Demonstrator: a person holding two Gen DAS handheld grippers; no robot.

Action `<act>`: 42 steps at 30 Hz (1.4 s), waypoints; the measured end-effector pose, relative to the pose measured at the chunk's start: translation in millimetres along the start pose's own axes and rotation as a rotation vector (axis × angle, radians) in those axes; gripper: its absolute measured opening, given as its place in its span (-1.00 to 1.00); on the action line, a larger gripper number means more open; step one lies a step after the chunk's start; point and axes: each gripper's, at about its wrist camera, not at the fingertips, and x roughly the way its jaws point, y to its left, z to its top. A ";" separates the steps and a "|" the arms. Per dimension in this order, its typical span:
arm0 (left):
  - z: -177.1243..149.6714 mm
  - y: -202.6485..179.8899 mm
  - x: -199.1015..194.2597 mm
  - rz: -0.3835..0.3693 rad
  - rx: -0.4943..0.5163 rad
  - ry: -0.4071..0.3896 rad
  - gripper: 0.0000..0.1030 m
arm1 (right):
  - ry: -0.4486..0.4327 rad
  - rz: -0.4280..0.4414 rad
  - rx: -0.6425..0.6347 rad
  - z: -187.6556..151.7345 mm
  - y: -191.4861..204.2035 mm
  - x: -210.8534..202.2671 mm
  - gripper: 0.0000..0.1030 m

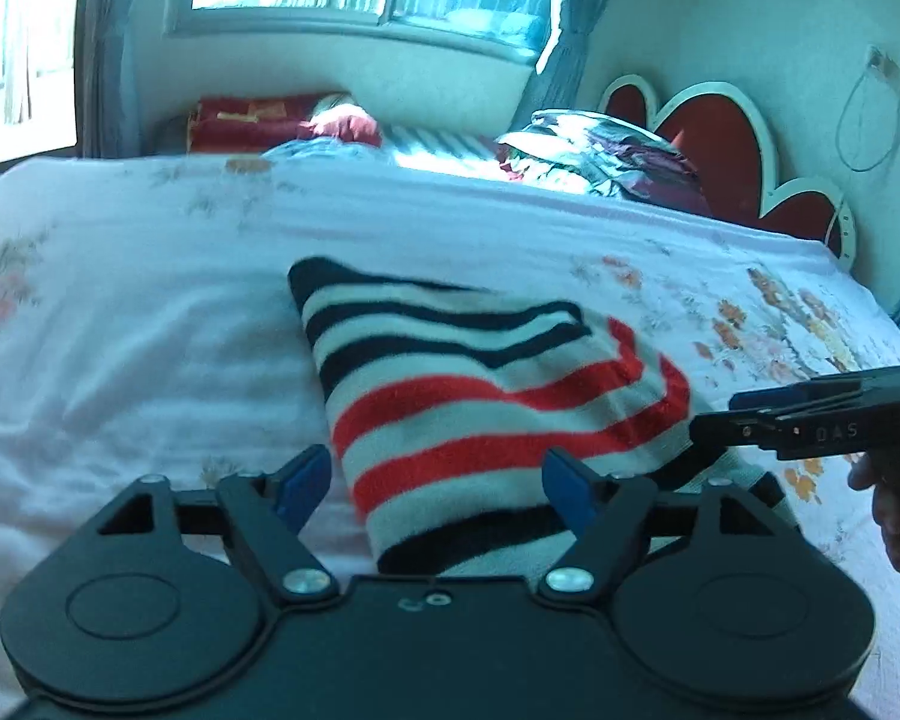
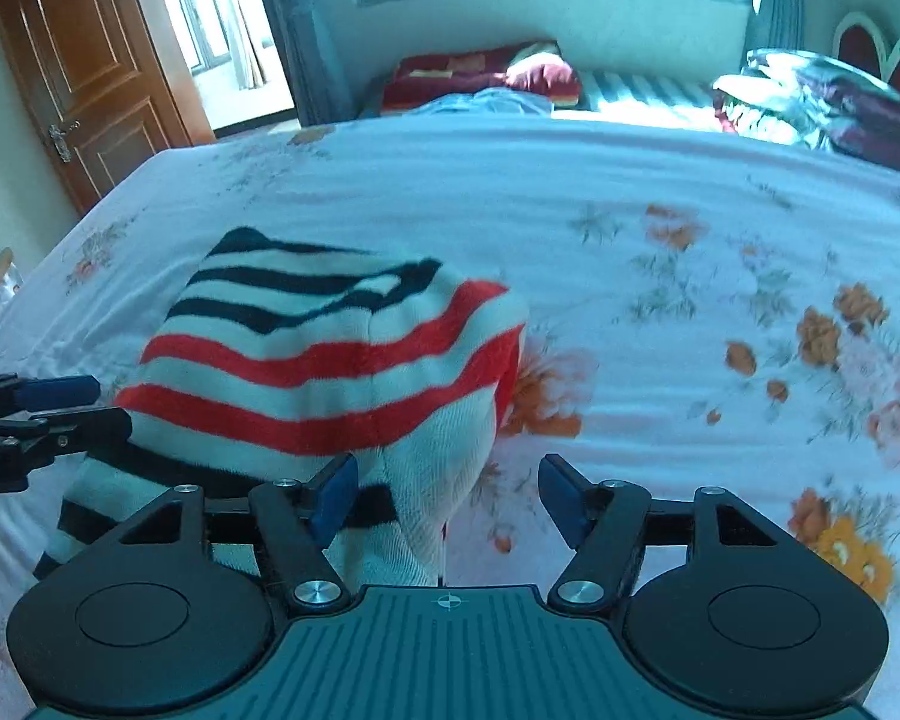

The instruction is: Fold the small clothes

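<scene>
One small knitted garment with navy, white and red stripes [image 1: 486, 396] lies folded into a thick, roughly rectangular bundle on the bed, near its front edge. Its fuzzy, ribbed knit shows navy bands at the far end, red bands through the middle and navy again at the near hem; in the right wrist view a plain white ribbed part hangs down at the near right corner. The folded layers give it soft rounded edges and a slightly humped top.

Beneath it spreads a smooth, pale bedsheet printed with orange flowers [image 2: 660, 192], lightly creased.

The left gripper of black plastic with blue pads [image 1: 435, 489] has its jaws standing wide, straddling the near end of the bundle without the pads pressing on it. The right gripper, likewise black with blue pads [image 2: 447, 495], also has jaws parted; the left pad sits against the white corner, the right pad over bare sheet, nothing clamped.

Farther back lie a dark red cushion [image 2: 543, 78] and rumpled bedding [image 1: 600, 156], before a red scalloped headboard with white trim [image 1: 720, 138]. A panelled brown wooden door [image 2: 84, 66] stands at left.
</scene>
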 end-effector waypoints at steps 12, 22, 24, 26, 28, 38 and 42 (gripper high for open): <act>2.6 -16.3 49.6 0.008 0.083 0.108 -0.36 | 0.066 -0.033 -0.116 9.1 14.0 47.4 -0.59; -13.4 -27.7 -14.2 -0.044 0.080 0.079 -0.55 | -0.007 0.014 -0.133 -6.1 29.4 -25.7 -0.58; -29.3 -31.9 -28.8 -0.051 0.061 0.094 -0.56 | 0.010 0.037 -0.159 -18.9 37.6 -39.0 -0.58; -43.4 -32.9 -37.4 -0.049 0.038 0.111 -0.56 | 0.034 0.047 -0.191 -31.5 44.4 -44.5 -0.58; -54.9 -32.6 -39.0 -0.036 0.021 0.130 -0.56 | 0.067 0.026 -0.225 -45.1 48.7 -39.7 -0.58; -72.9 -39.3 -26.2 0.032 0.023 0.138 -0.55 | 0.132 -0.008 -0.264 -65.4 41.9 -10.8 -0.70; -78.9 -49.3 -25.7 0.081 0.037 0.115 -0.56 | 0.102 -0.015 -0.262 -72.5 40.4 -11.5 -0.73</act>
